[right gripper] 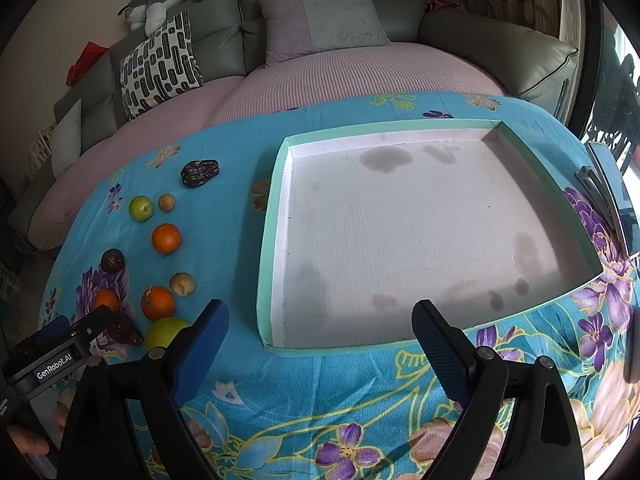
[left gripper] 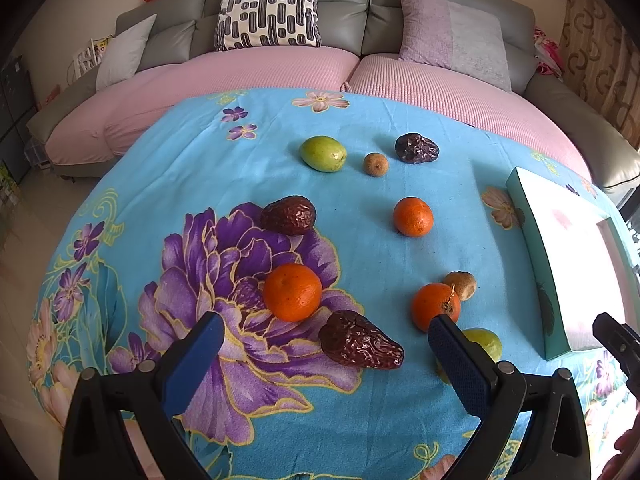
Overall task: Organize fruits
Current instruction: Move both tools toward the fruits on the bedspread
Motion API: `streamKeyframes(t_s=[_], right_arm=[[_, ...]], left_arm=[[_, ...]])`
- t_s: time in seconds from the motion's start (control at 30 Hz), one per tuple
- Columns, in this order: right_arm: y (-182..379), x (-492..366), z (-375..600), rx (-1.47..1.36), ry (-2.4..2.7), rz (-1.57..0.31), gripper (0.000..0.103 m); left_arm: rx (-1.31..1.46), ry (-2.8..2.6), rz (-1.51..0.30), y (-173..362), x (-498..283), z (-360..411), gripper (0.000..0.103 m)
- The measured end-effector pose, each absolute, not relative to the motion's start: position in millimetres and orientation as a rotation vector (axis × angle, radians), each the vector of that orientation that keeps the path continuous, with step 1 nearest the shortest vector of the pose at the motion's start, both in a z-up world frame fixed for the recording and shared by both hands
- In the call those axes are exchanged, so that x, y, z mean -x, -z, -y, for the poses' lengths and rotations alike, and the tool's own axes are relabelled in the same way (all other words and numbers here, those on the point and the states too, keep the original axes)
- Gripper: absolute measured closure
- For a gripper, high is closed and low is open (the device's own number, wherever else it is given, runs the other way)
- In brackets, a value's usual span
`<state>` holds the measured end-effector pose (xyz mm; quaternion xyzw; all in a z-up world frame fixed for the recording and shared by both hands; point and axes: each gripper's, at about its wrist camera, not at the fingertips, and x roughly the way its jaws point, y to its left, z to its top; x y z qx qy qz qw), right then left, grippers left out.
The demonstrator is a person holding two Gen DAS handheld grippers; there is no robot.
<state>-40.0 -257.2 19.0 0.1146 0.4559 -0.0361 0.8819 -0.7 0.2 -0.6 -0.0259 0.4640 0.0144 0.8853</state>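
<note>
Fruits lie loose on a blue flowered cloth [left gripper: 360, 208]. In the left wrist view I see three oranges [left gripper: 292, 291], three dark wrinkled dates [left gripper: 359, 346], two green fruits [left gripper: 322, 153] and two small brown fruits [left gripper: 374, 164]. My left gripper [left gripper: 326, 354] is open and empty, its jaws on either side of the nearest date. A shallow teal box [right gripper: 276, 216] with a white inside stands empty at the right. My right gripper [right gripper: 320, 334] is open and empty over the box's near edge.
A grey sofa [left gripper: 280, 12] with pink covers and cushions [left gripper: 269, 8] curves behind the table. The left gripper's body [right gripper: 48, 360] shows at the left of the right wrist view. A flat dark object [right gripper: 608, 192] lies beyond the box's right side.
</note>
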Motion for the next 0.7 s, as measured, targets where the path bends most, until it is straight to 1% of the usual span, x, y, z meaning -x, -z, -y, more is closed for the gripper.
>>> streamKeyframes(t_s=[0.4,0.6,0.7], right_arm=[[-16.4,38.3,256.0,-0.238,0.076,-0.957,0.010],[-17.1,38.3,254.7,-0.234,0.076,-0.957,0.010],[-16.9,38.4,254.5,-0.235,0.075,-0.958,0.010]], left_arm=[[0.071,-0.039,-0.965,3.0,5.6,-7.1,0.000],[0.067,-0.038,-0.899,0.3,1.6,-3.6,0.000],[0.046,-0.052,-0.899,0.2,1.2,-3.2,0.000]])
